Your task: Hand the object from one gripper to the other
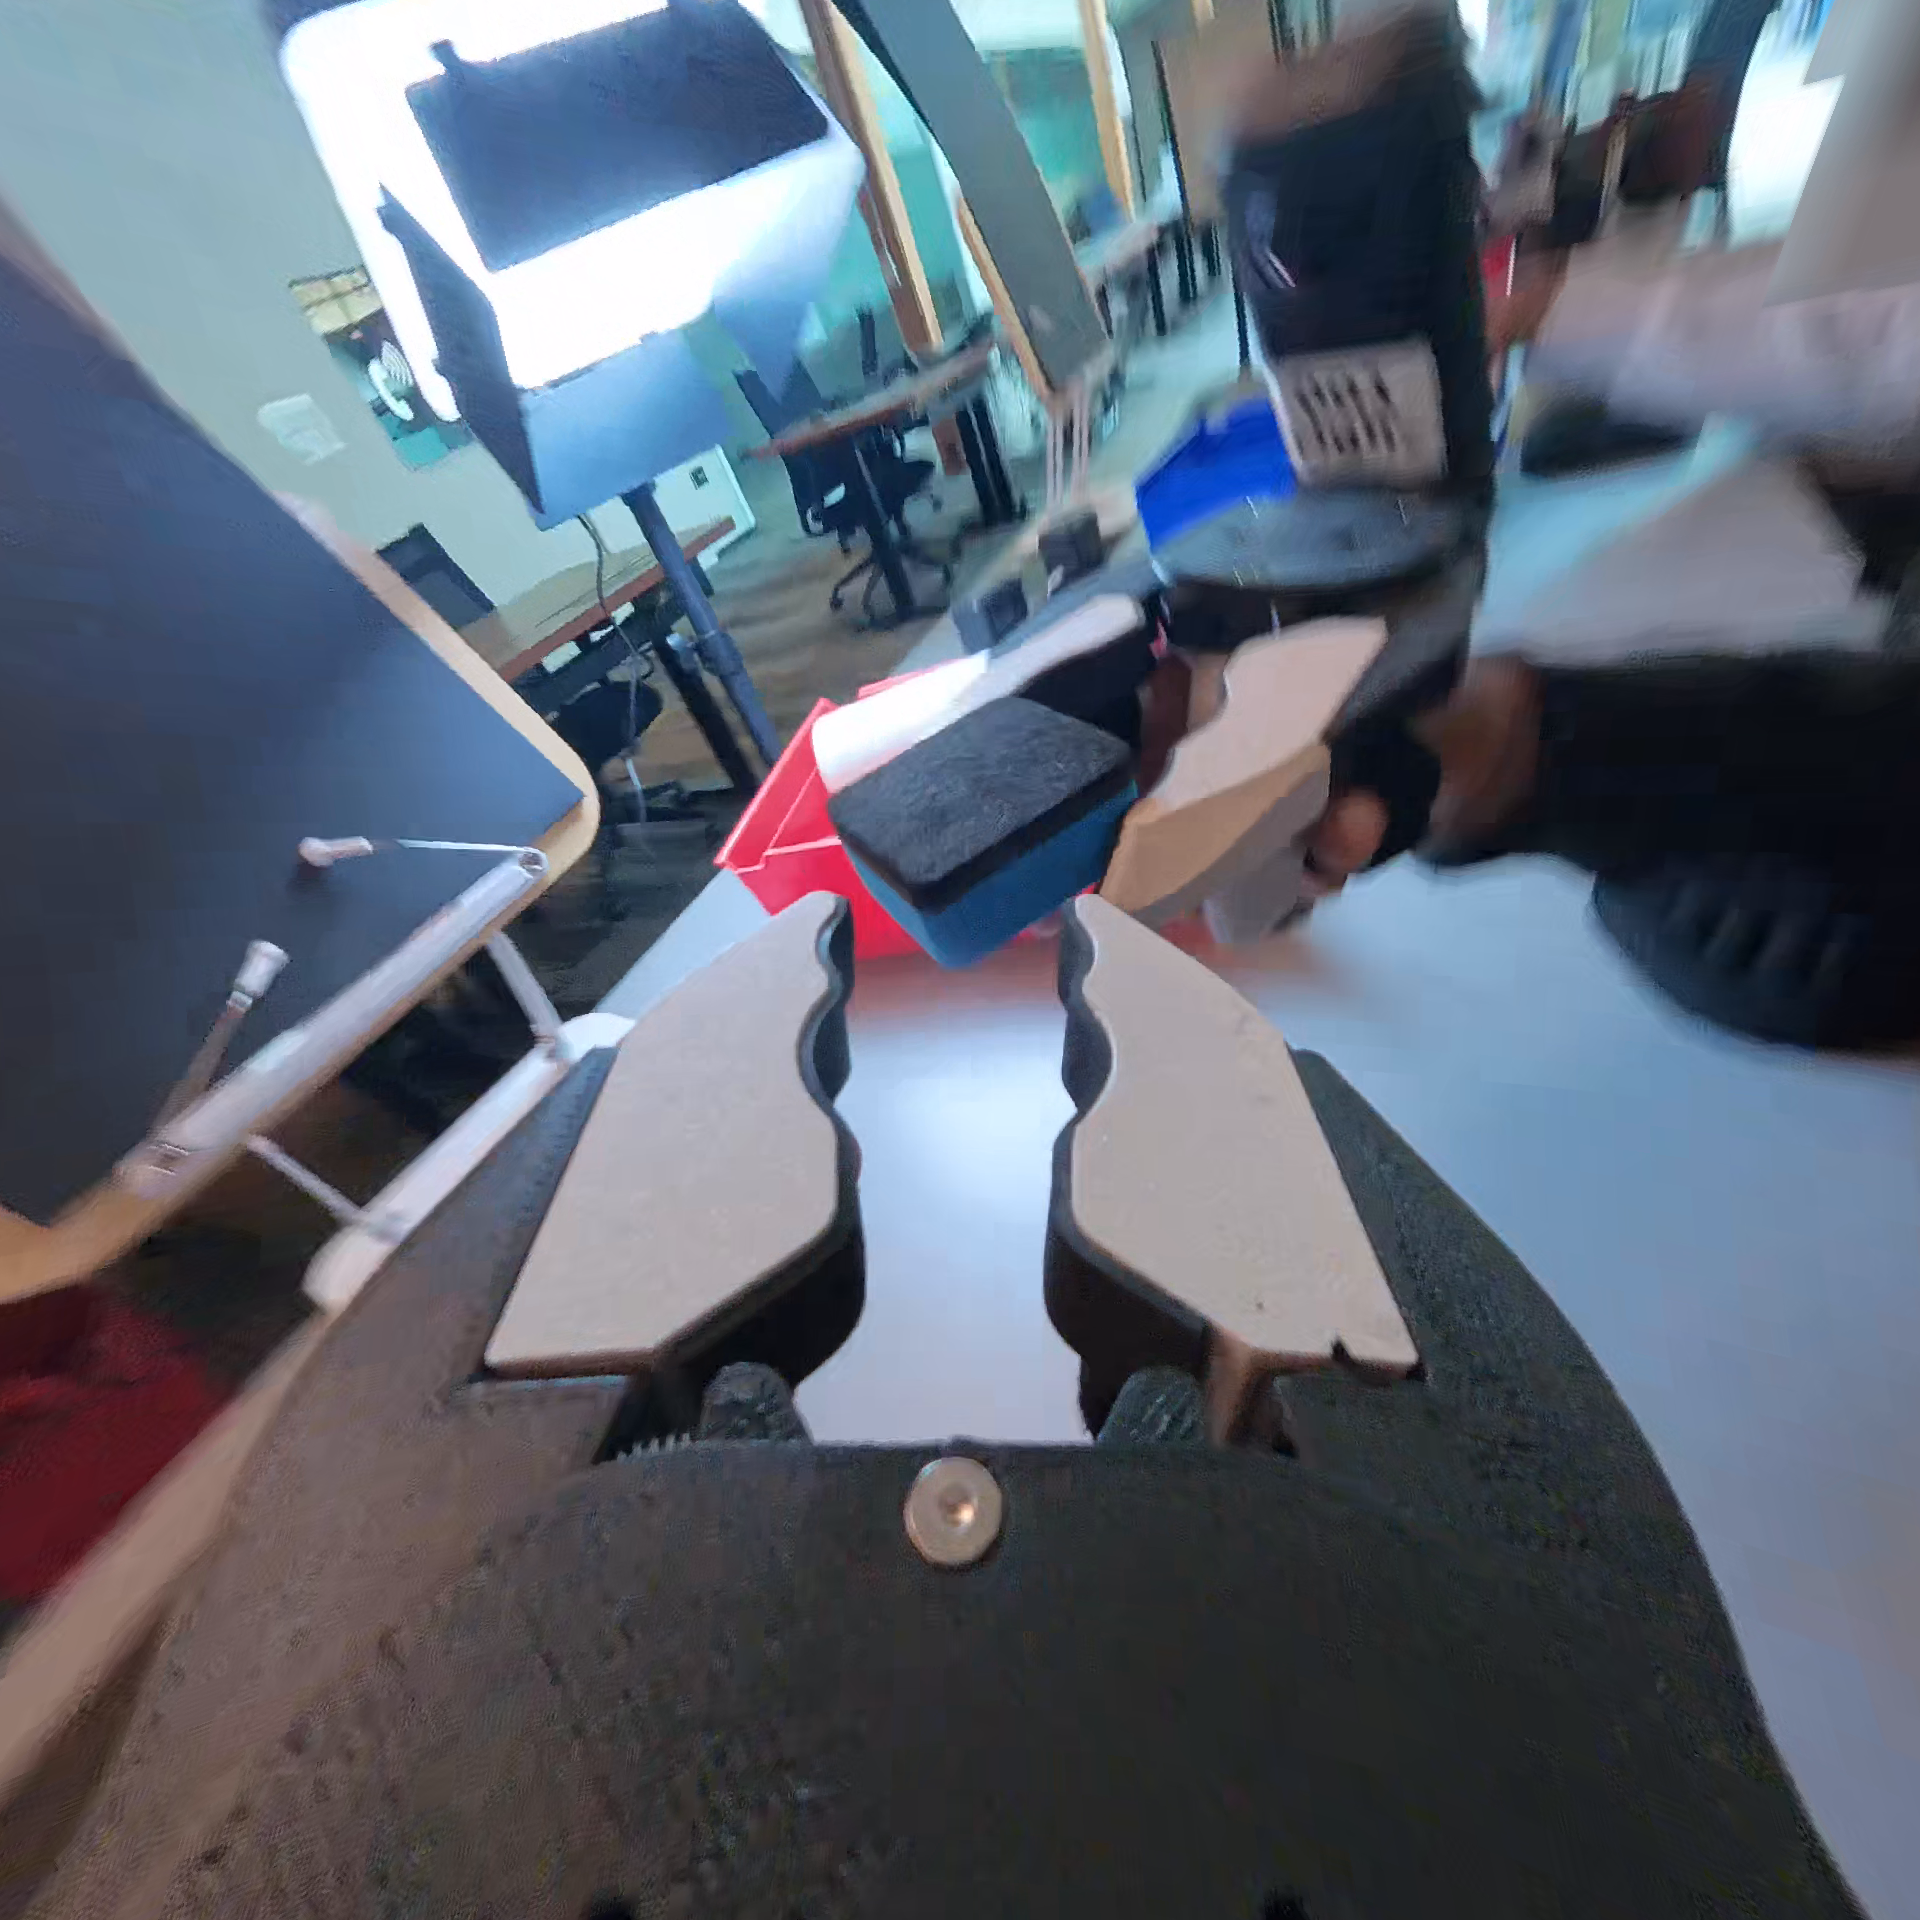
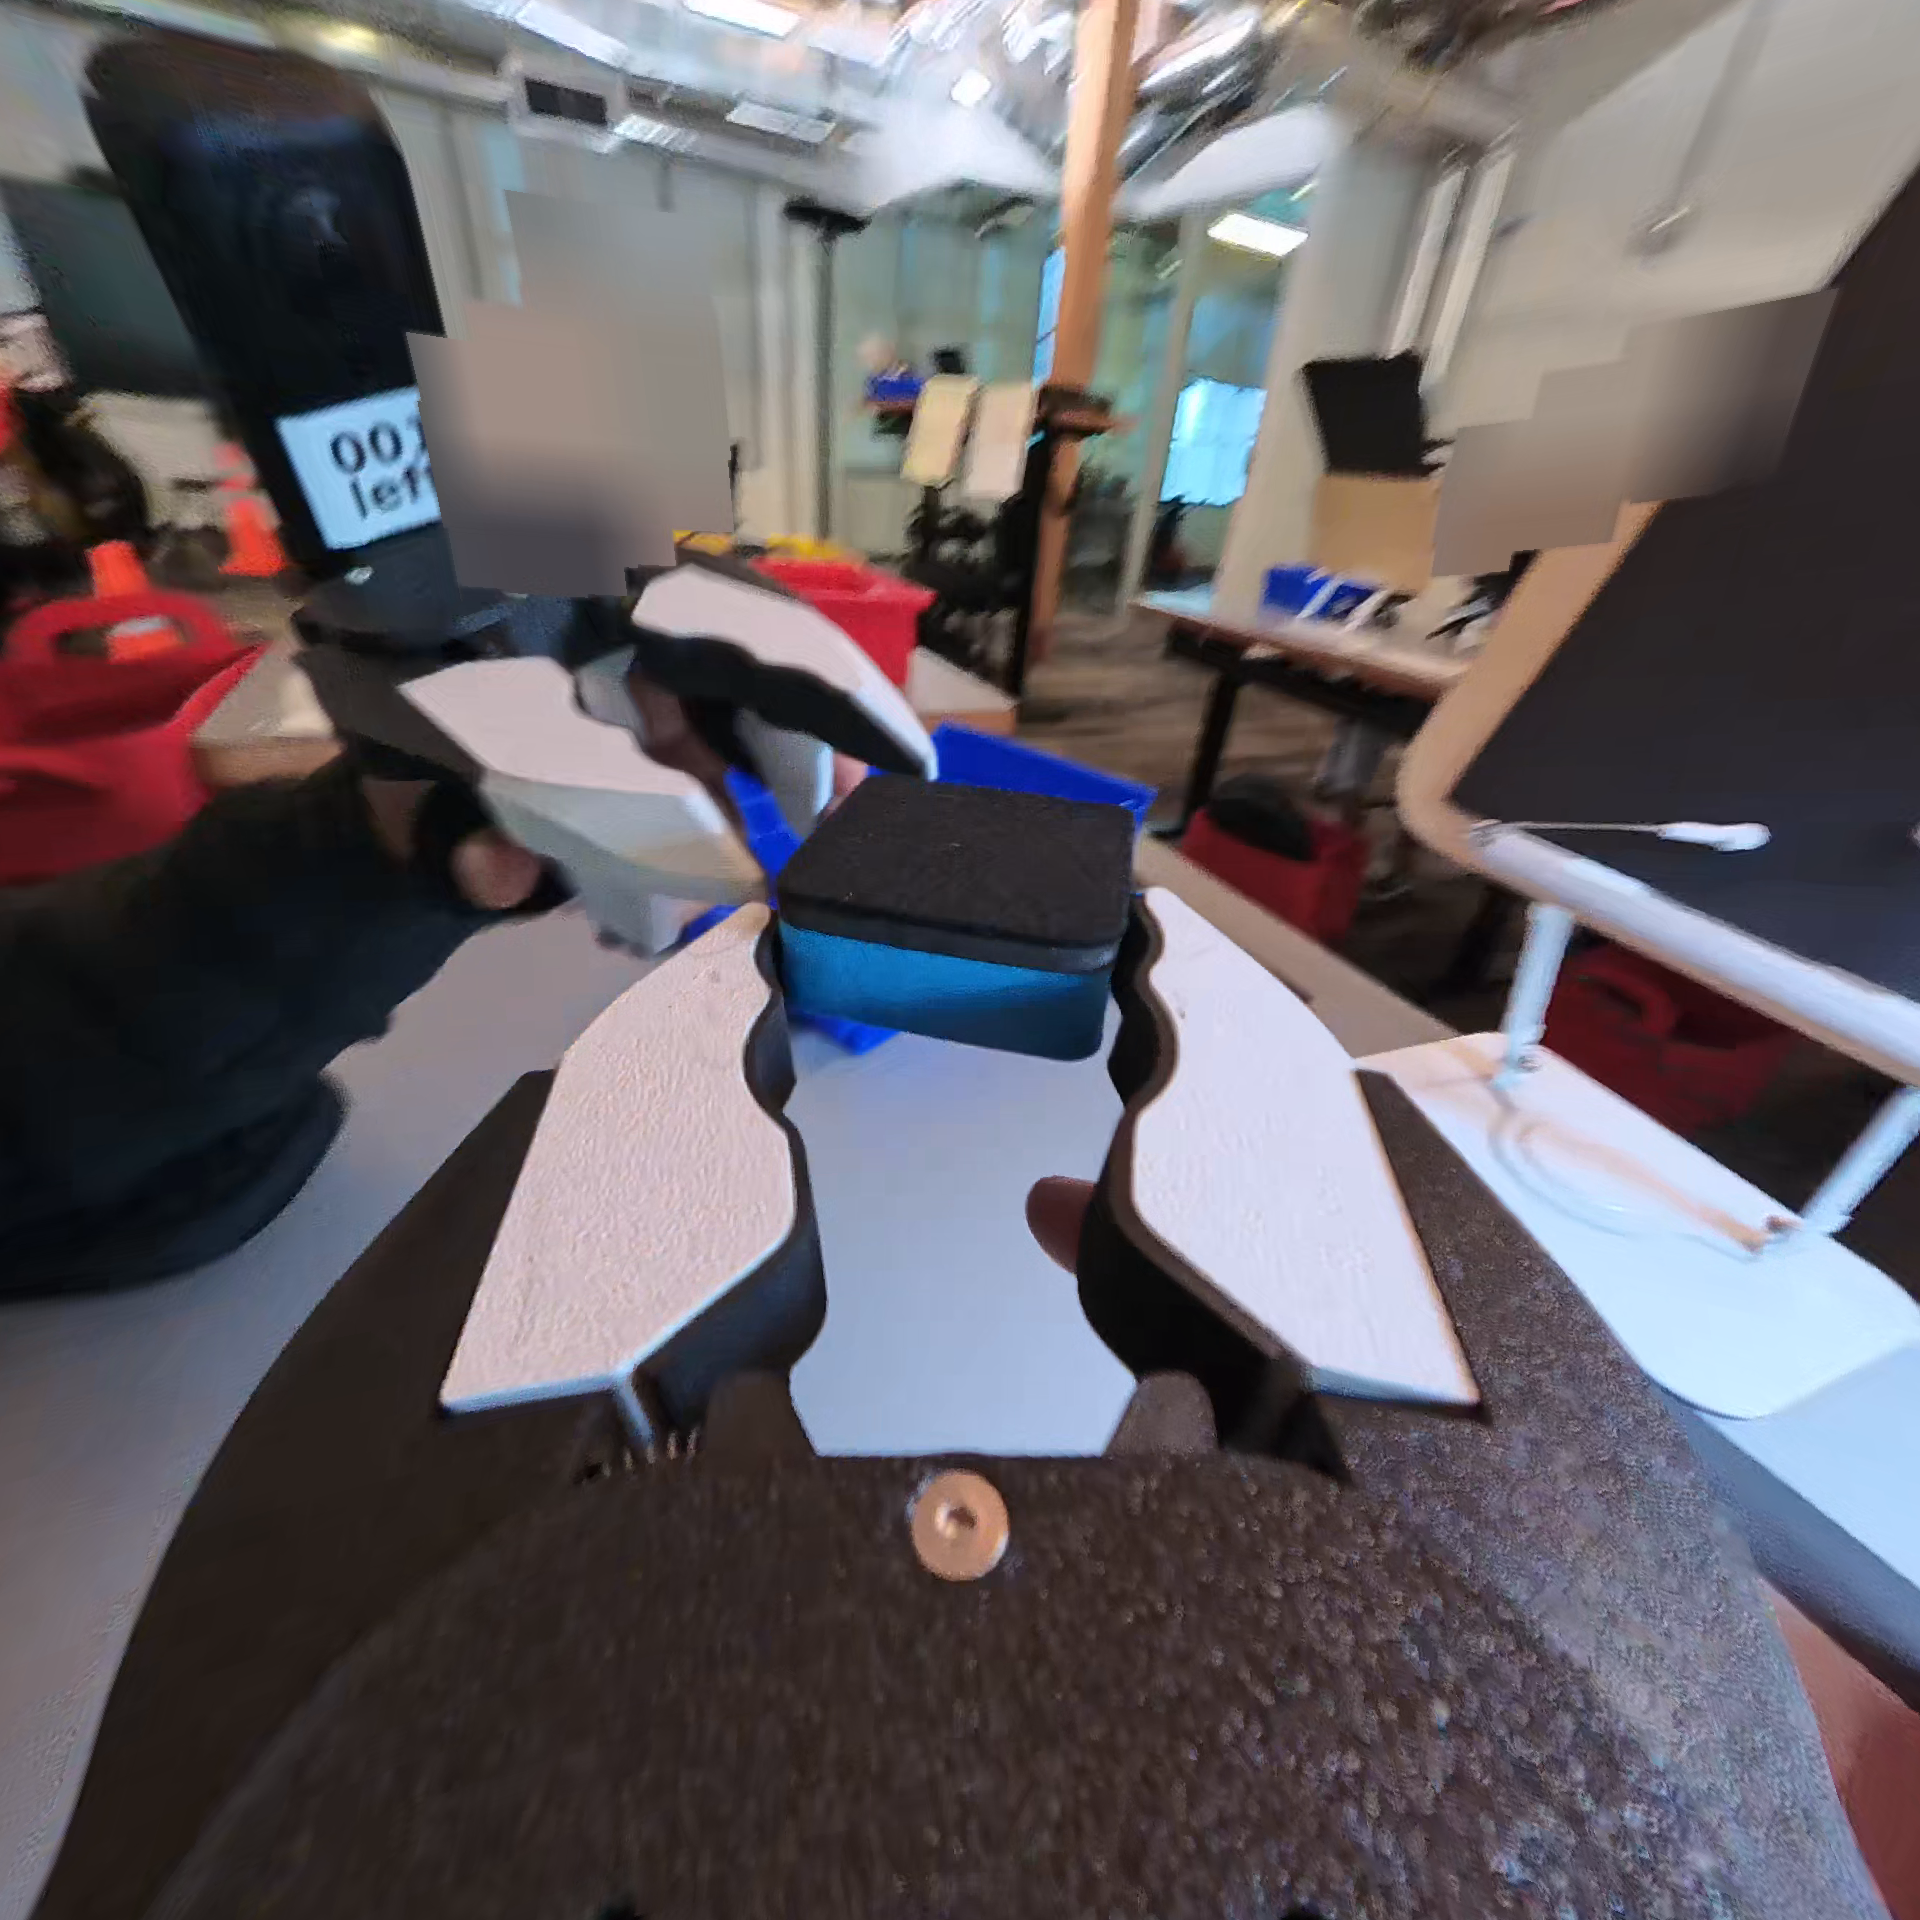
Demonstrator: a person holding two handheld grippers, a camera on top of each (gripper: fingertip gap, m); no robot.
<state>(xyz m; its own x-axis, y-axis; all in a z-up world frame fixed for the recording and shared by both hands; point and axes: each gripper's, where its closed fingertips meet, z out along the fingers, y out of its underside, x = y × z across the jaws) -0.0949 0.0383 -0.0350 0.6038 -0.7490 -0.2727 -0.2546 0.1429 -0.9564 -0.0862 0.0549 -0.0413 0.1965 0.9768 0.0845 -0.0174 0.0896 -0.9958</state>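
The object is a blue block eraser with a black felt face (image 2: 956, 873). My right gripper (image 2: 956, 935) is shut on it, one fingertip on each blue side, and holds it above the grey table (image 2: 935, 1195). In the left wrist view the eraser (image 1: 987, 800) hangs in the right gripper (image 1: 987, 821) just beyond my left gripper's fingertips. My left gripper (image 1: 956, 925) is open and empty, its tips close below the eraser. In the right wrist view the left gripper (image 2: 826, 810) is at the eraser's left, open and tilted.
A red bin (image 1: 790, 831) stands behind the eraser at the table's edge, and a blue bin (image 1: 1205, 478) is farther back. A black board with a pale wood rim (image 1: 208, 675) on a white metal stand (image 2: 1662, 1195) stands at the side. A gloved hand (image 1: 1455, 769) holds the right gripper.
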